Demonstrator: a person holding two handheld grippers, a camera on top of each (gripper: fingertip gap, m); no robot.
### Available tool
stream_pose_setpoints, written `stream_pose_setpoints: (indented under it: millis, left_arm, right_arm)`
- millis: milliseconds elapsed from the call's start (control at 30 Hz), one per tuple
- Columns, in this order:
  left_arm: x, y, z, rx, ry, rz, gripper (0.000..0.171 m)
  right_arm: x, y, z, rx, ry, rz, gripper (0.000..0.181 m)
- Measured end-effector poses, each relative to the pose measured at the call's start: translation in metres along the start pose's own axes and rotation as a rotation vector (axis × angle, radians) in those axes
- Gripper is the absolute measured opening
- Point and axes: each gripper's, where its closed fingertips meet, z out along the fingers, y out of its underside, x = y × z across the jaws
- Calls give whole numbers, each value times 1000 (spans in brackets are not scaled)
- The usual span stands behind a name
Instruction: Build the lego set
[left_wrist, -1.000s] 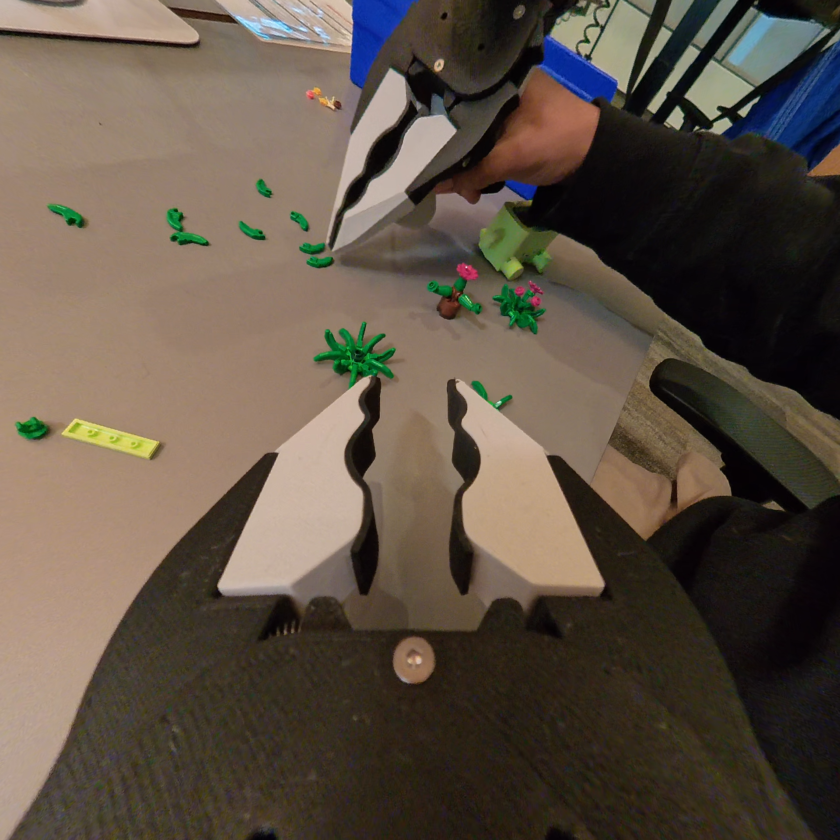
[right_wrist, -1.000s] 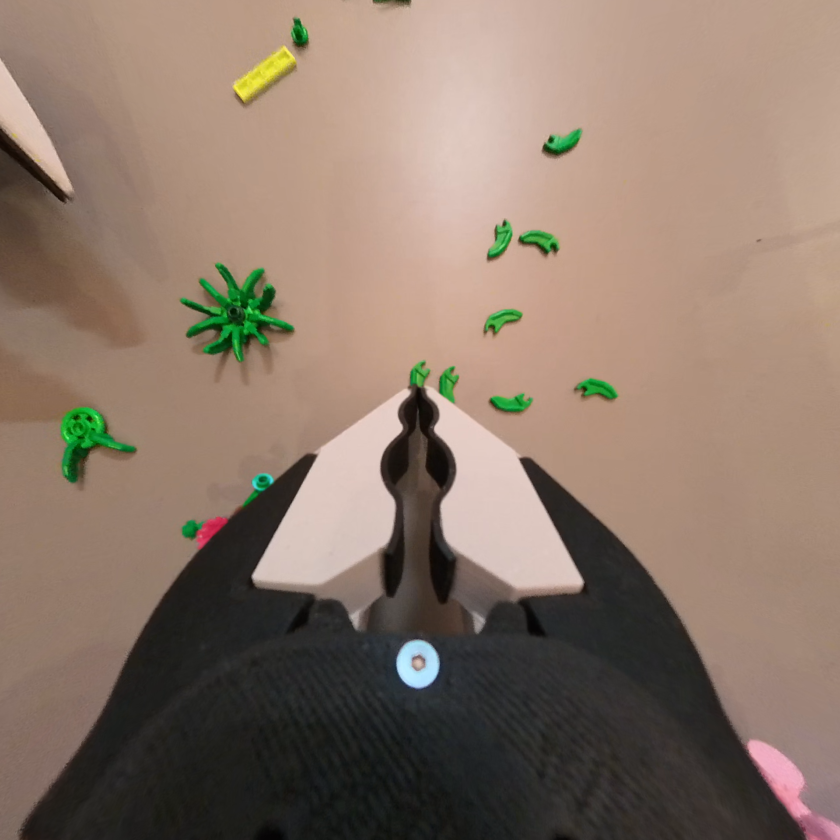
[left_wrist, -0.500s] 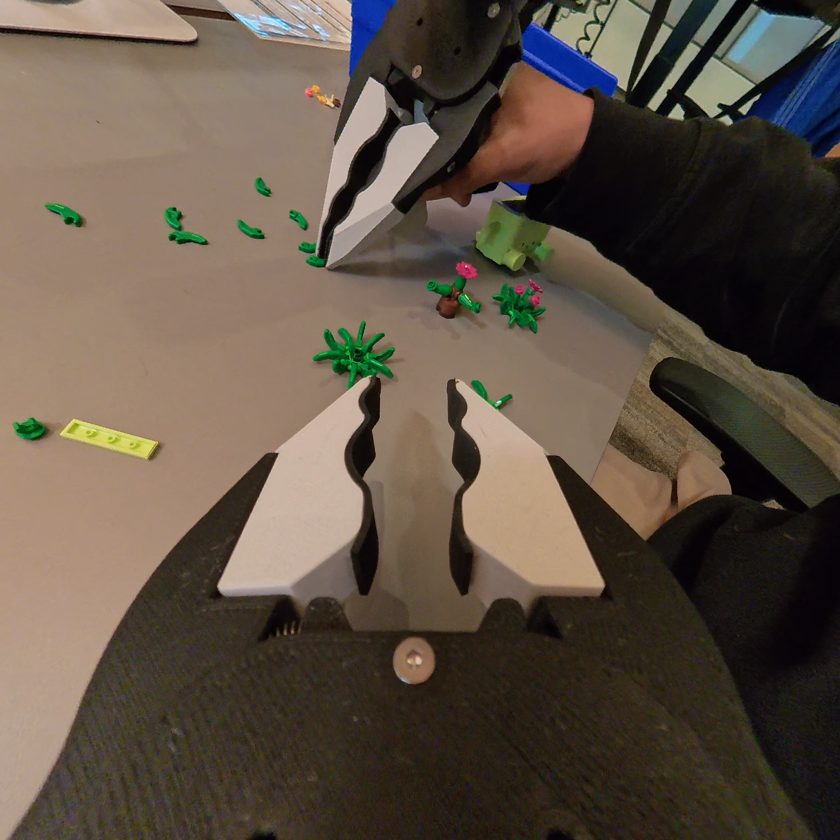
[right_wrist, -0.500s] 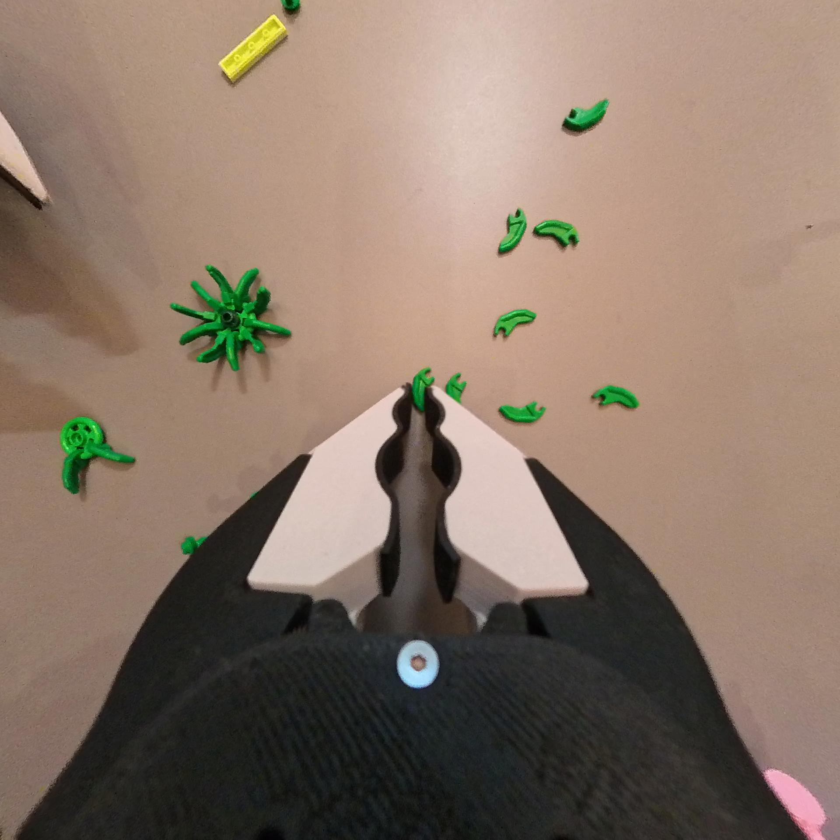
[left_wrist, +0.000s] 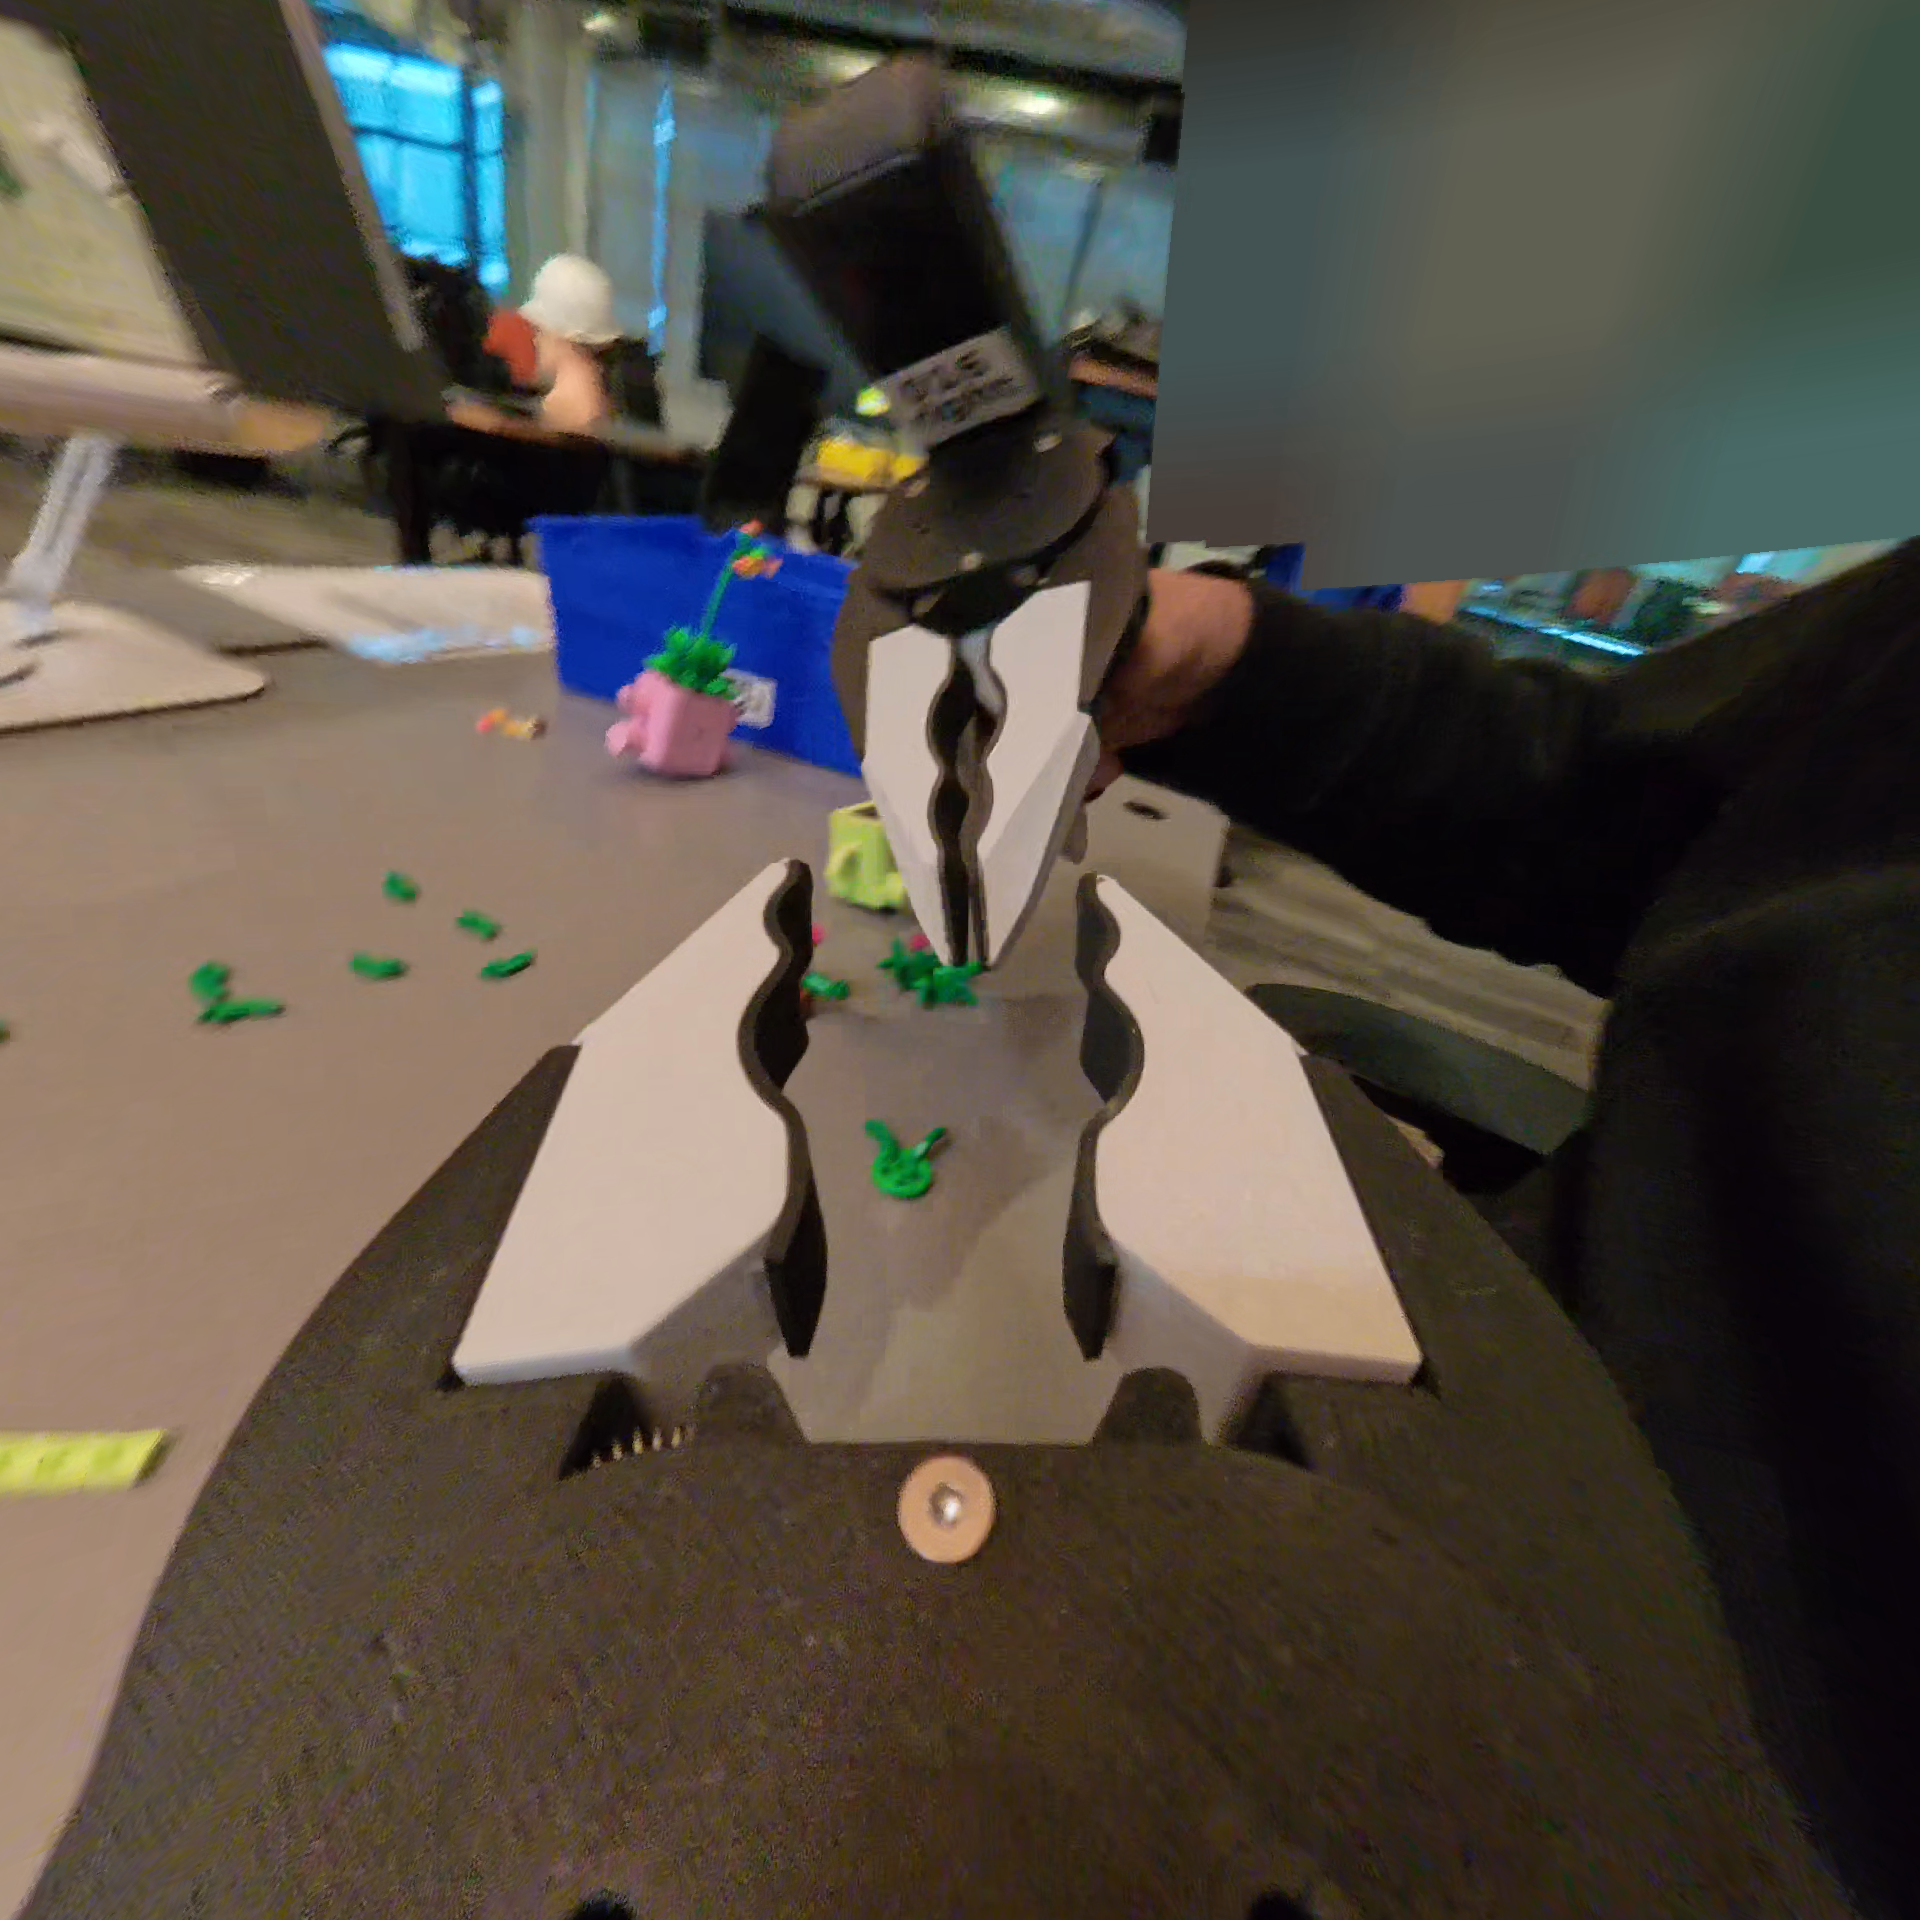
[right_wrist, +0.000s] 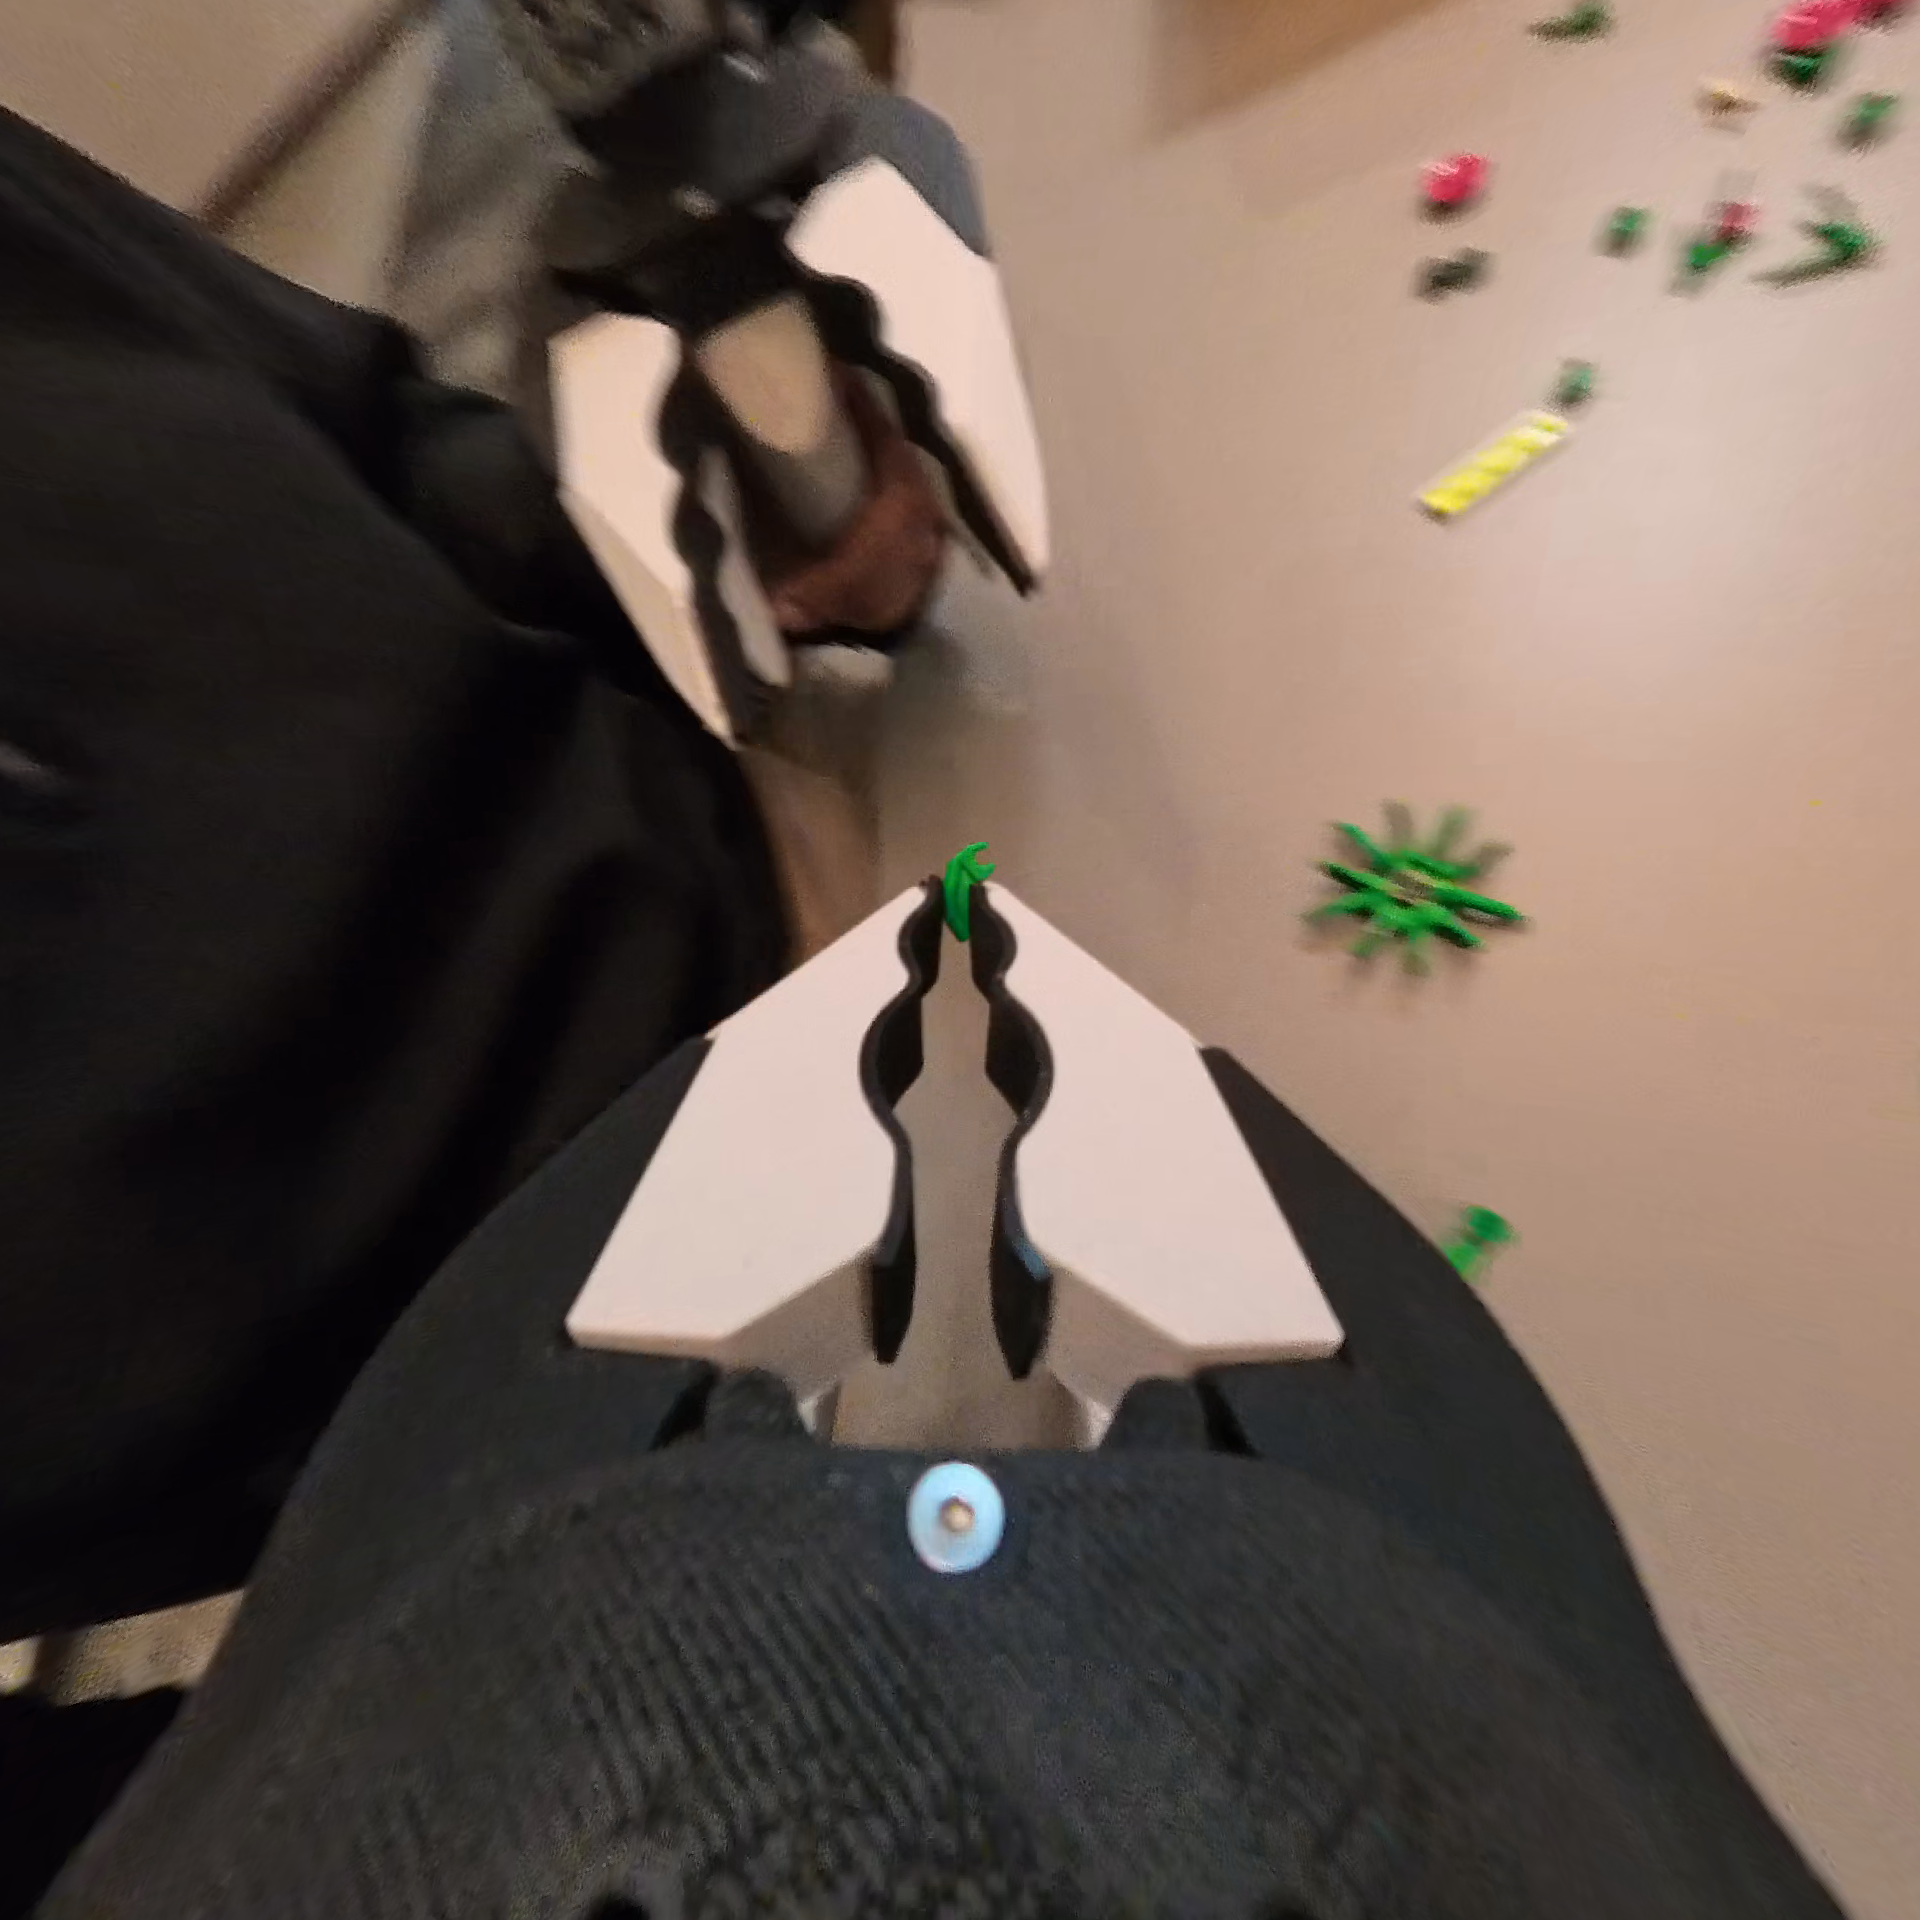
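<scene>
Now lifted off table (right_wrist: 1558, 727): right hand-held gripper (right_wrist: 961, 902) clamped on green leaf (right_wrist: 964, 891); left hand-held gripper (left_wrist: 940, 894) apart.

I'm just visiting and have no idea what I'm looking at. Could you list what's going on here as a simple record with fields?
Setting: grey table scattered with small green lego pieces
Right gripper: jaws shut on a green leaf piece at their tips
Left gripper: jaws open, holding nothing
Beneath left gripper: green round stem piece lying on the table
Other parts: spiky green plant, yellow-green plate
Finished models: pink pot with plant, lime pot
Background: blue bin
</scene>
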Motion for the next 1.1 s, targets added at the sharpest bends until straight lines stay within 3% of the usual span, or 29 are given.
stream_pose_setpoints:
  millis: [100,233,600,800,967,1100]
  left_arm:
    - [22,0,2,-5,135,-21,46]
    - [44,0,3,-4,268,-41,39]
    - [48,10,7,-61,280,-39,4]
    - [42,12,6,-76,255,-37,1]
    - [24,20,7,-124,148,-29,0]
    - [17,24,8,-138,127,-73,0]
  right_arm:
    - [-39,-13,-2,118,-218,57,3]
    - [-52,-18,-6,206,-351,128,3]
    - [-62,-16,-8,276,-492,219,2]
    - [-57,-17,-6,296,-467,248,2]
    - [-36,-18,-3,333,-295,305,2]
    - [-23,-17,-5,367,-126,241,5]
